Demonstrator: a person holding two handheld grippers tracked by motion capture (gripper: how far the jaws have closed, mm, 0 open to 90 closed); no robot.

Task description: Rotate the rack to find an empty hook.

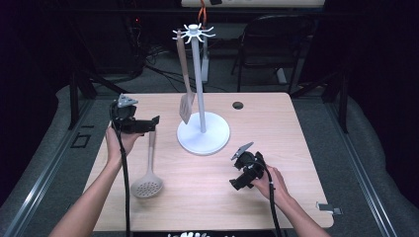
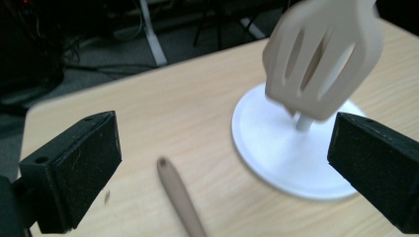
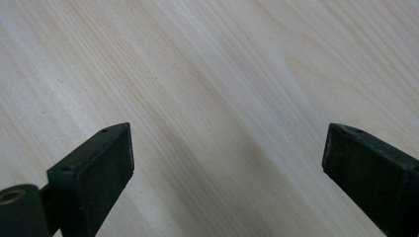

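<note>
- Left tool (image 1: 154,122) gaped wide, empty, just above skimmer (image 1: 148,170) handle tip.
- Handle ran lengthwise toward person; nearer left hand.
- Right tool (image 3: 227,163) open, well apart.

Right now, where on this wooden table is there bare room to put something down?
Bare wood lies right of the round white stand base, out to the table's right edge, and along the front between the beige slotted spoon and the right tongs. It is crowded left of the base.
</note>
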